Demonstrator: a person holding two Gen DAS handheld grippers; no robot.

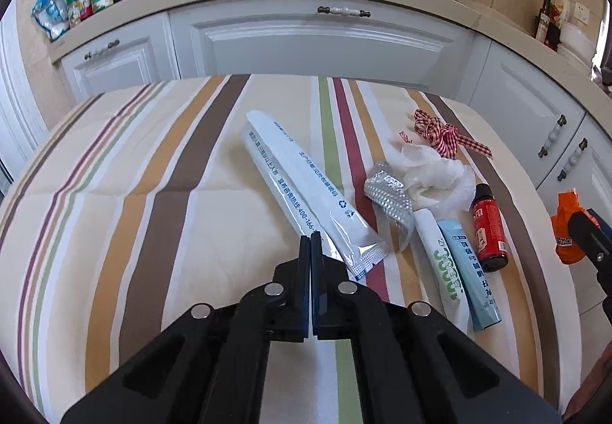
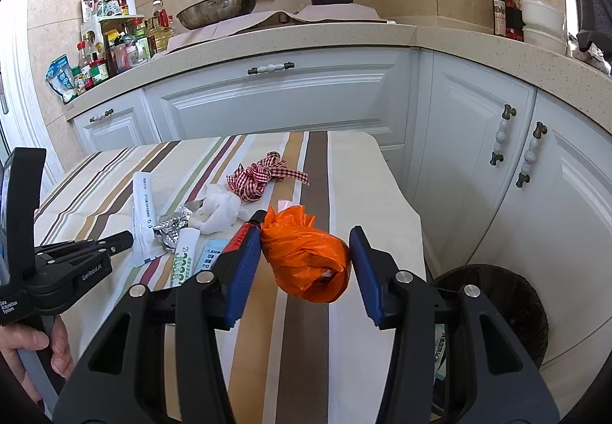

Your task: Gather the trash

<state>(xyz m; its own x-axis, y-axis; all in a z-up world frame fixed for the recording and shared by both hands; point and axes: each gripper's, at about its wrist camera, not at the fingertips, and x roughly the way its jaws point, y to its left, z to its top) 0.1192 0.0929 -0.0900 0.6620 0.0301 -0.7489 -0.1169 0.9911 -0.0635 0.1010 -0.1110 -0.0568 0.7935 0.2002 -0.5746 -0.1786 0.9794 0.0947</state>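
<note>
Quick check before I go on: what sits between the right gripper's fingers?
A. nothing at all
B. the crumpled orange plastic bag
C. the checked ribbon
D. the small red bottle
B: in the right wrist view the crumpled orange plastic bag sits between the blue pads of the right gripper, while the checked ribbon lies farther back on the striped cloth.

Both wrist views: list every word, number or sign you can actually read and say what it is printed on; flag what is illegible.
"GenRobot.AI": left gripper body.
"400-166-", cut off by the fingers: long white packet, beside a recycling sign and Chinese lines too small to read.
Large green characters, not clearly readable: white tube.
Chinese characters, too blurred: blue tube, red bottle.
Counter jar labels: too small.
</note>
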